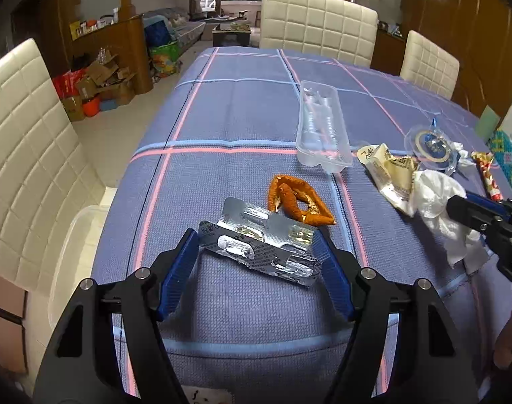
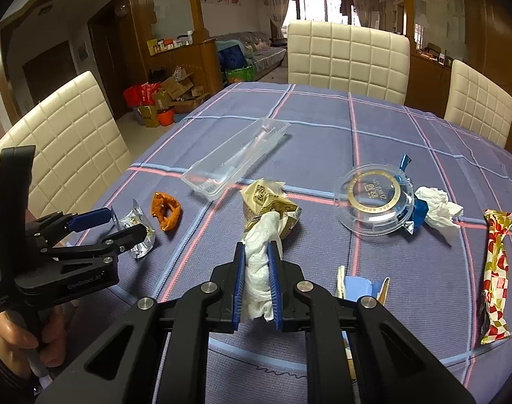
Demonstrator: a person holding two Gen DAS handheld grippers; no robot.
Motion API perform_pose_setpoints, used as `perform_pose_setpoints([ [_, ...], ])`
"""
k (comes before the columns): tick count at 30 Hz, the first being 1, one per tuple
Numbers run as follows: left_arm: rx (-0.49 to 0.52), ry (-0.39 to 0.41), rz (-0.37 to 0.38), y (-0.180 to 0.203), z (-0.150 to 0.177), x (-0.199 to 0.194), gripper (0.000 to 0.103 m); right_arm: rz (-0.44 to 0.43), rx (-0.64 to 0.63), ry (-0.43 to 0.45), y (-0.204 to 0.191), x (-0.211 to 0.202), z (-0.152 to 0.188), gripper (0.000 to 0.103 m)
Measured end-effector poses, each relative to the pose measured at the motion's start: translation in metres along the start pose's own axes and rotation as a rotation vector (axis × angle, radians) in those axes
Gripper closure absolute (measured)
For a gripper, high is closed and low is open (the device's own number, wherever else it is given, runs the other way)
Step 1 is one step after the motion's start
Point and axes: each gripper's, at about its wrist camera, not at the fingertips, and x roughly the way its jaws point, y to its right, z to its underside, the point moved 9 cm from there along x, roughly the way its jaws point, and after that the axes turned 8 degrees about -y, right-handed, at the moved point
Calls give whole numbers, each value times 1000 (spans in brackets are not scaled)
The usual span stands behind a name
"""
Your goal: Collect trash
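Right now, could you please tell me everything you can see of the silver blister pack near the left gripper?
The blister pack is crinkled silver foil with printed text and clear oblong bubbles, several crushed. It looks like two strips overlapping, lying flat on the checked tablecloth, just short of the orange peel. The left gripper straddles it, a blue pad at each end; whether they press cannot be told.

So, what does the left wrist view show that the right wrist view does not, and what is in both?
Only the left wrist view: the blister pack's whole foil face between the left gripper's pads. Only the right wrist view: the blue paper scrap and the right gripper shut on the white tissue. Both: orange peel, clear tray, round lid.
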Motion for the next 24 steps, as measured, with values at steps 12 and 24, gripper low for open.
perform_pose_setpoints([
  [12, -55, -10, 47, -15, 11, -13, 86, 7, -63, 31, -28, -15, 0, 89],
  [24, -26, 57, -7, 2, -33, -11, 4, 23, -25, 42, -7, -11, -15, 89],
])
